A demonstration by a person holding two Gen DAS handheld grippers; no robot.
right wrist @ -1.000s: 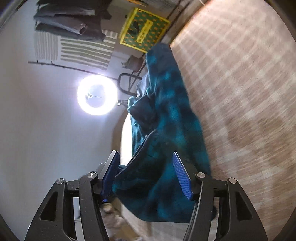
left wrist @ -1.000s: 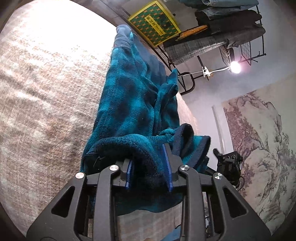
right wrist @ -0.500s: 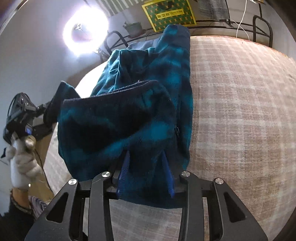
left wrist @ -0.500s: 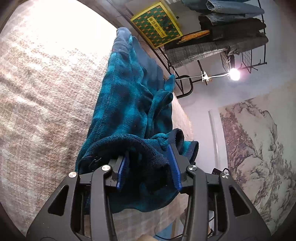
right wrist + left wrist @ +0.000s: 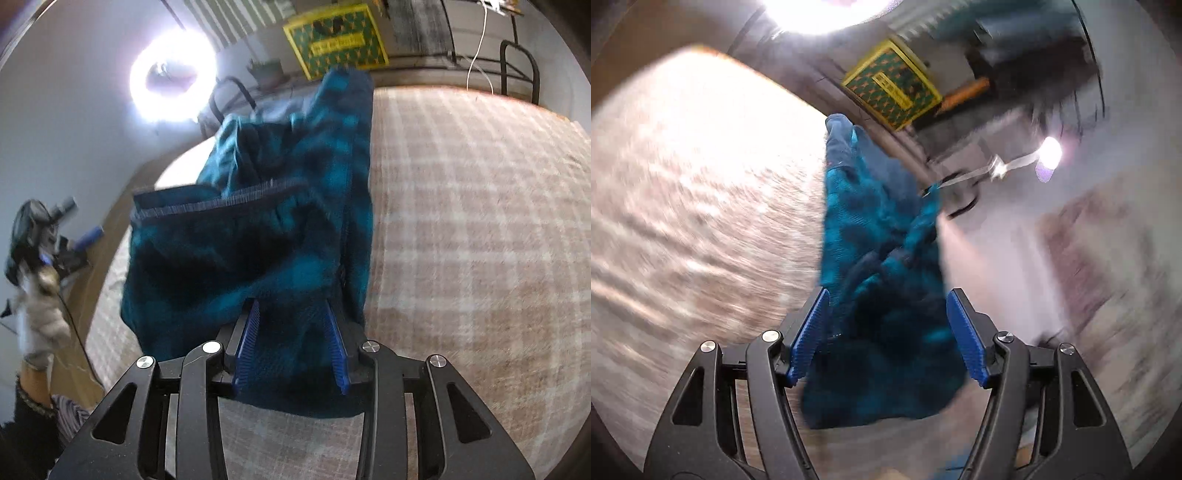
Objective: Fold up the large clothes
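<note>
The teal and dark-blue plaid fleece garment (image 5: 255,221) lies in a long, bunched strip on the beige checked bedcover (image 5: 480,221), its near end doubled over and lifted slightly off the surface. The right claw (image 5: 291,343) is clamped on that near hem, blue pads narrow and pressed into the thick pile, probably to keep the fold in place while the other side lets go. The left claw (image 5: 888,332) has the garment's other near edge (image 5: 886,350) between its blue pads, but its jaws are opening and the pads look clear of the cloth, so the fleece there seems released.

The left wrist view is heavily smeared, so whether a pad brushes the fabric is hard to tell. The garment's far end, sleeves and true shape are buried in its own folds. A gloved hand (image 5: 40,314) at the right view's edge is blurred and cut off.
</note>
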